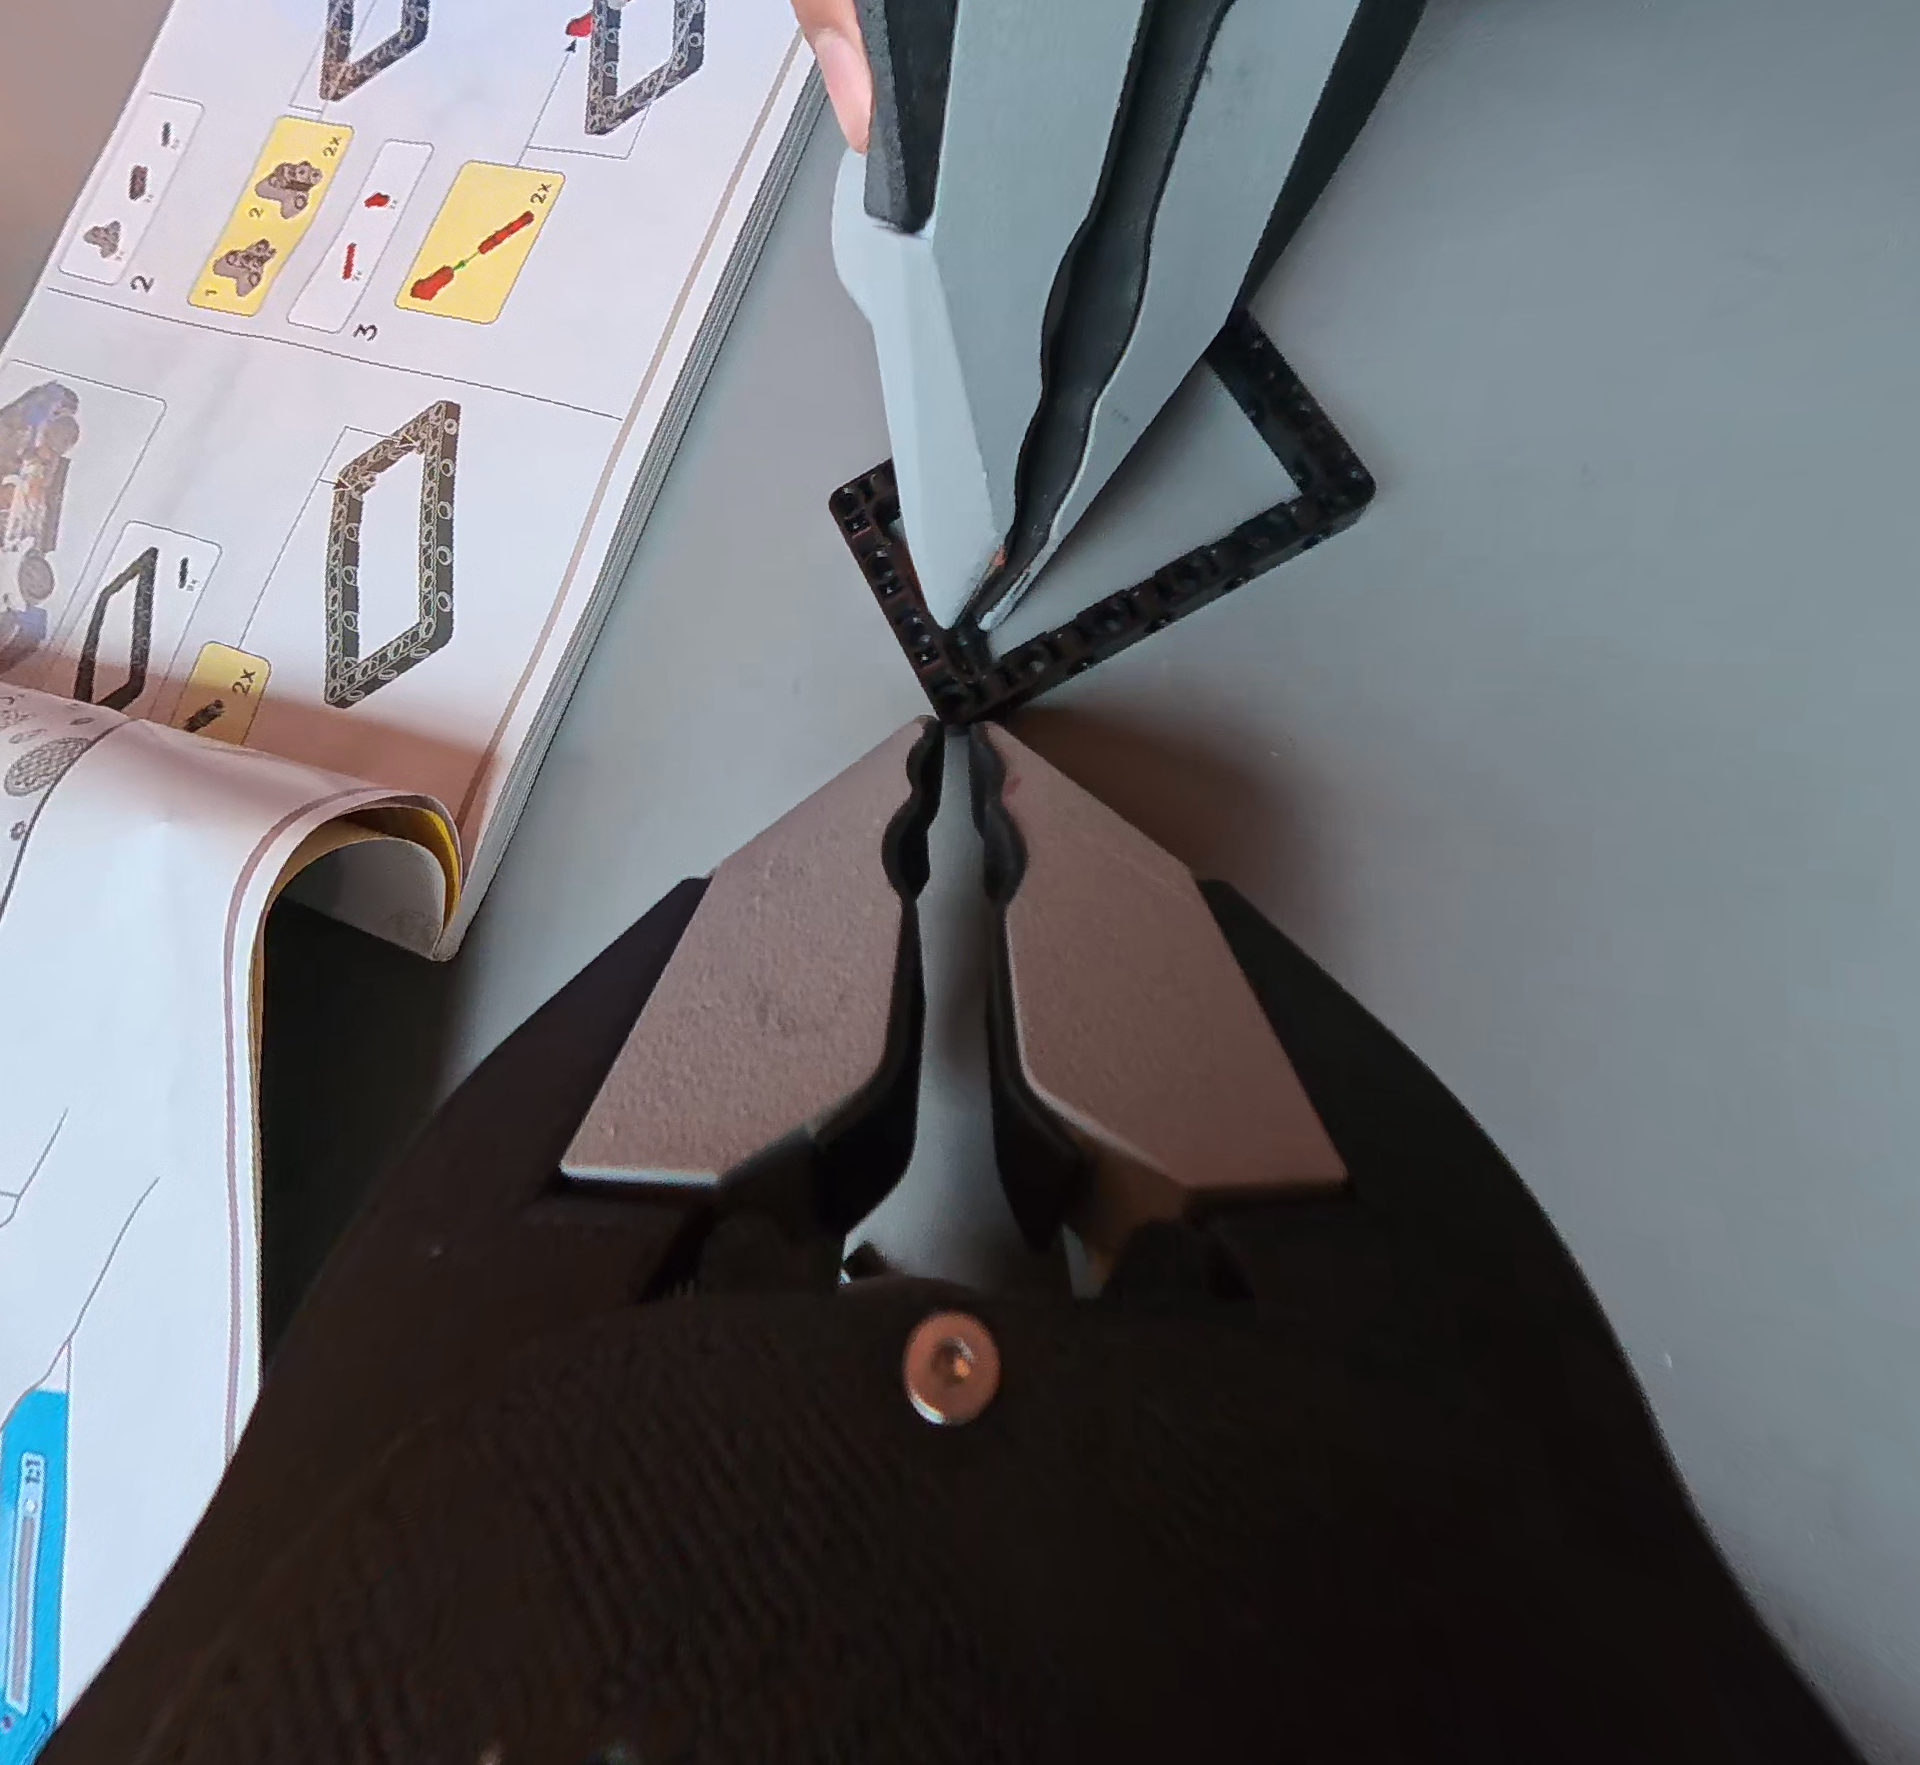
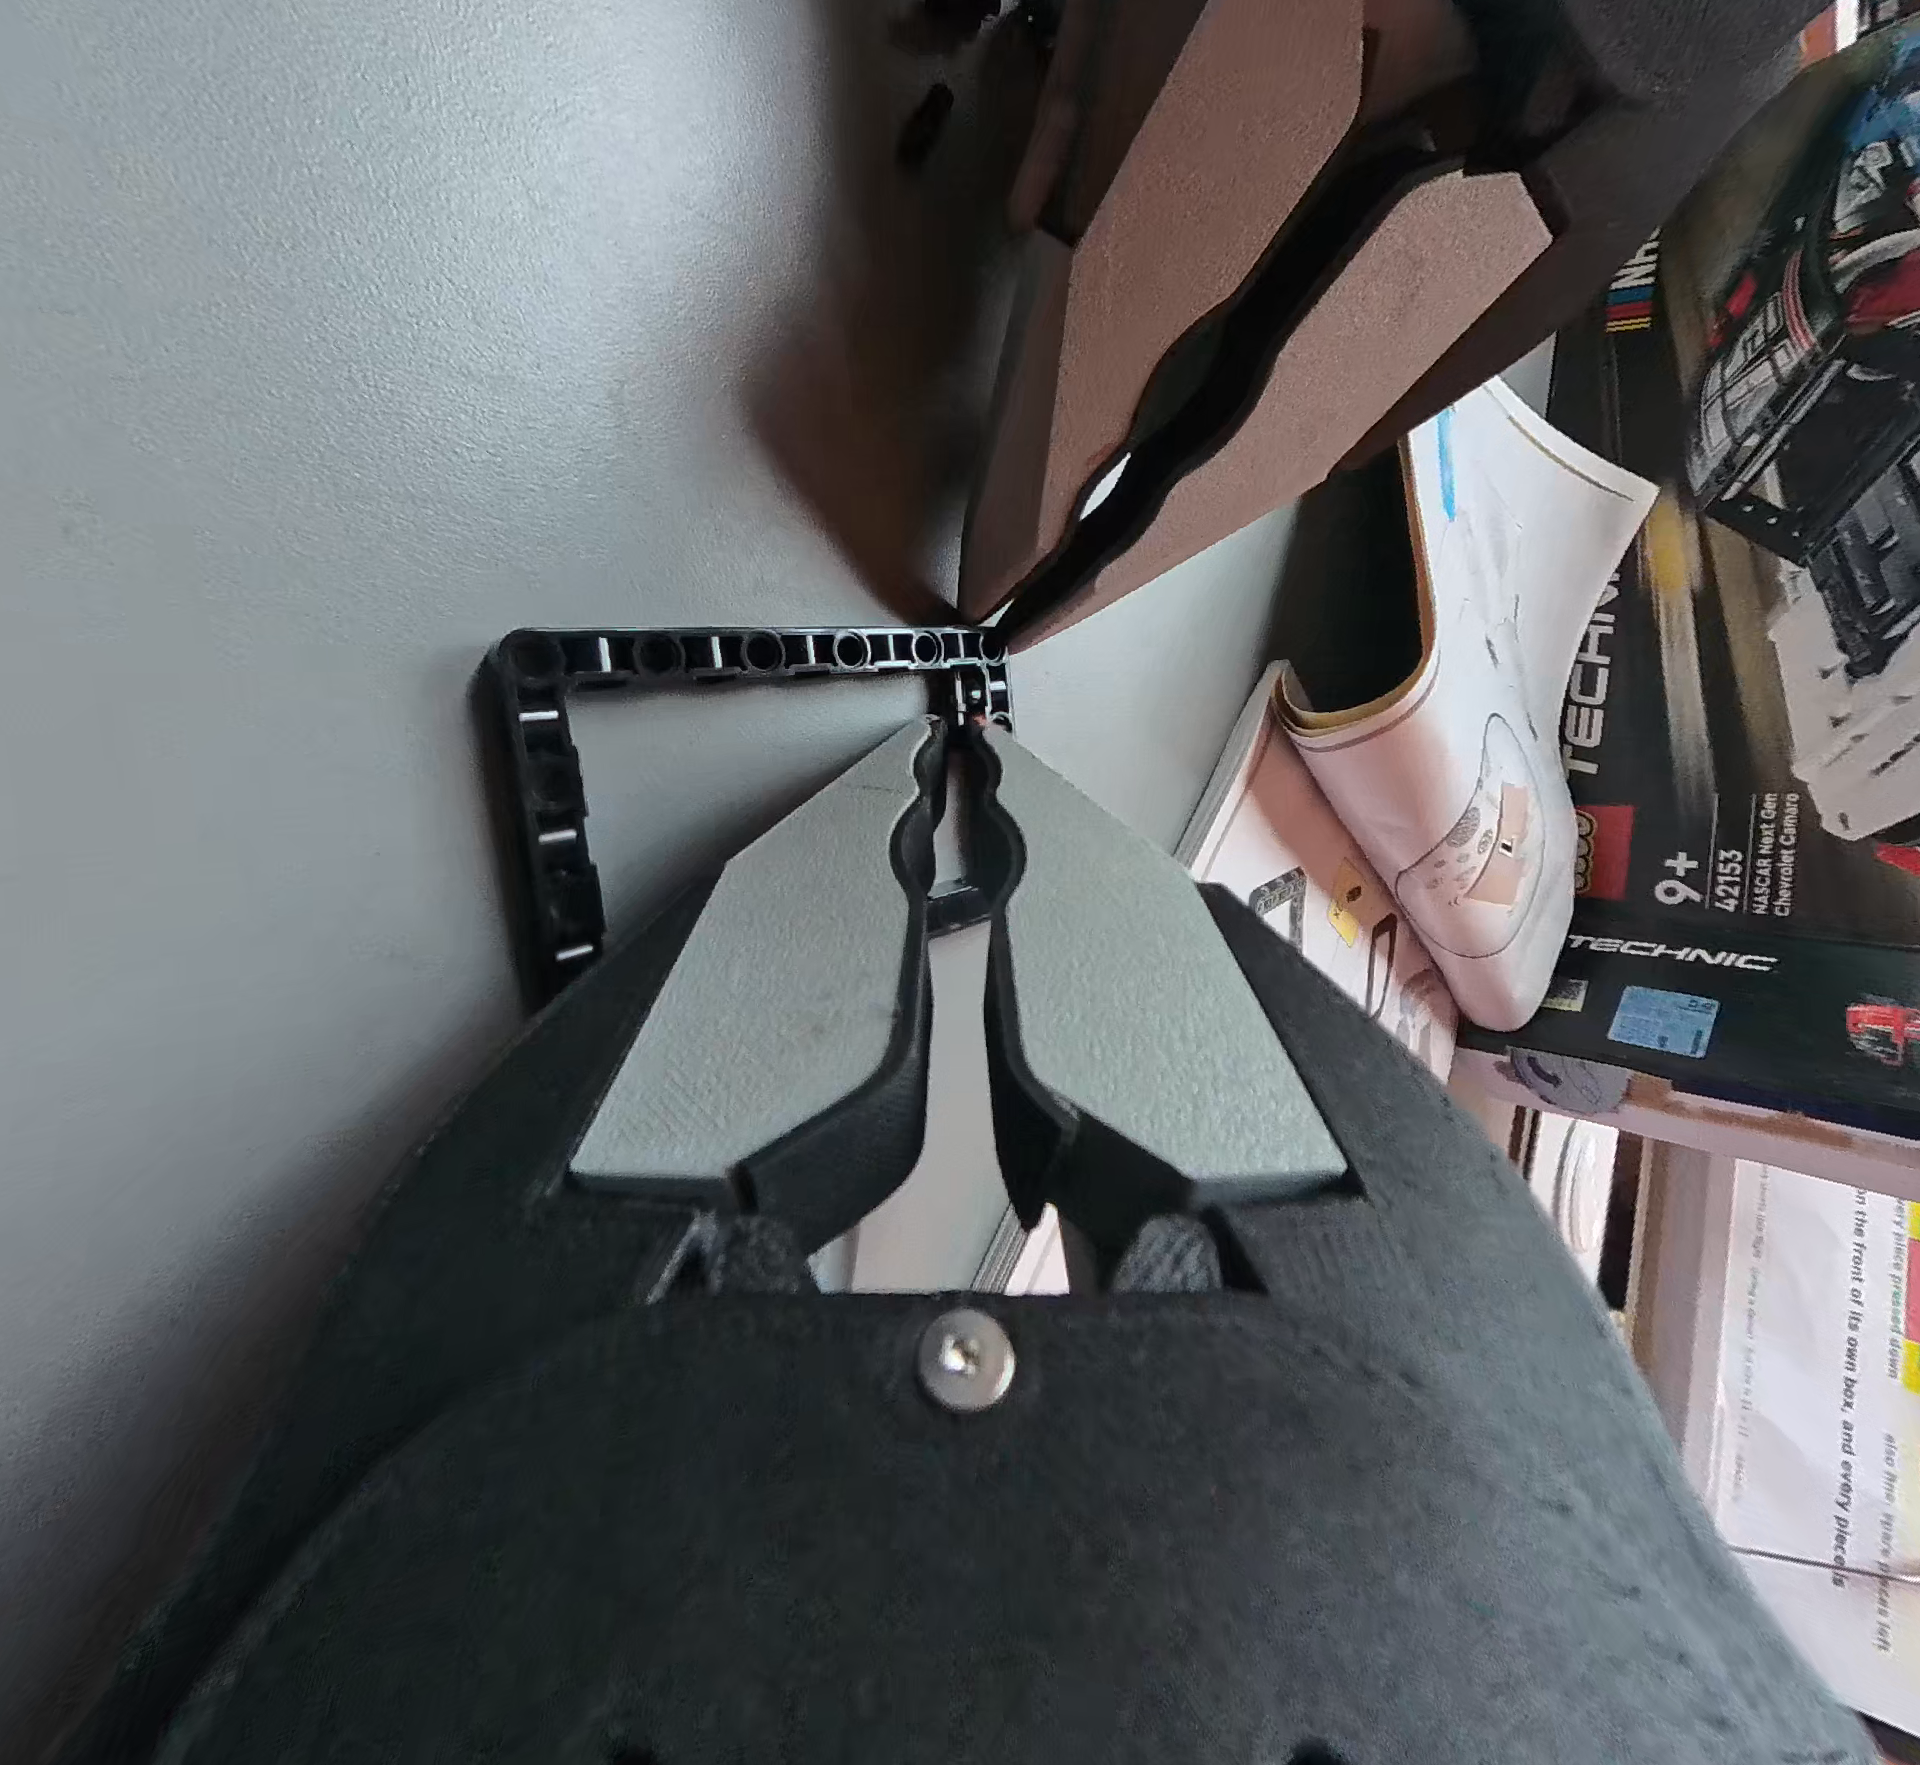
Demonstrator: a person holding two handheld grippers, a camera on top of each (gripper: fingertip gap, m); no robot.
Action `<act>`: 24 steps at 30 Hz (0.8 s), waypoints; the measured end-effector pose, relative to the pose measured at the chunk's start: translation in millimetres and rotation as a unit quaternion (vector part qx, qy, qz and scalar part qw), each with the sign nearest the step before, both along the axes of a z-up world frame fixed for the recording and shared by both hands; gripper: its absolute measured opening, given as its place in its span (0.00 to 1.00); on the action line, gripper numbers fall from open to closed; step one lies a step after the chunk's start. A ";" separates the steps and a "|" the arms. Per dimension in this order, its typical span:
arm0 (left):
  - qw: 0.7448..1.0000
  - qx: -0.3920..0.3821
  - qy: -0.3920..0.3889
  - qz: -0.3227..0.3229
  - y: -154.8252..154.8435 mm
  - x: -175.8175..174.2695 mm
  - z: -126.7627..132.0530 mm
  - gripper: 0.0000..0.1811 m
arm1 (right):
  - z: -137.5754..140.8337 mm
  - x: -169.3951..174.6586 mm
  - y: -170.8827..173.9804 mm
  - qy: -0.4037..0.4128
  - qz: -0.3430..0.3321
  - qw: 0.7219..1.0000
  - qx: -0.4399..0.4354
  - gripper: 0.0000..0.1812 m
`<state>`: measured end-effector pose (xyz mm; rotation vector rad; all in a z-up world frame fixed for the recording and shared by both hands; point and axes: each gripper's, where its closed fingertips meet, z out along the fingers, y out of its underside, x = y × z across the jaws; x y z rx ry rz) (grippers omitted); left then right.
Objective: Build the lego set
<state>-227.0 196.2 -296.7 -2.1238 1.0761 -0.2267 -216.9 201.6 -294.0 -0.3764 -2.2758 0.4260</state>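
Left gripper (image 1: 958,728) at black frame (image 1: 1122,619), box (image 2: 1766,572) right-view only

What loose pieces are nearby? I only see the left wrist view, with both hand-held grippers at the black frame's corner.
Observer: The right wrist view shows a few small black loose pieces on the table beside the left hand-held gripper.
Operator: Where's the set's box?
Observer: The box lies next to the black frame, with the open instruction booklet curling over its edge.
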 end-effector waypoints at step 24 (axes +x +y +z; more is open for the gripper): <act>0.999 -0.008 0.036 0.025 -12.5 -4.9 1.2 0.06 | -1.3 -2.1 -1.8 0.004 -0.001 0.999 -0.034 0.00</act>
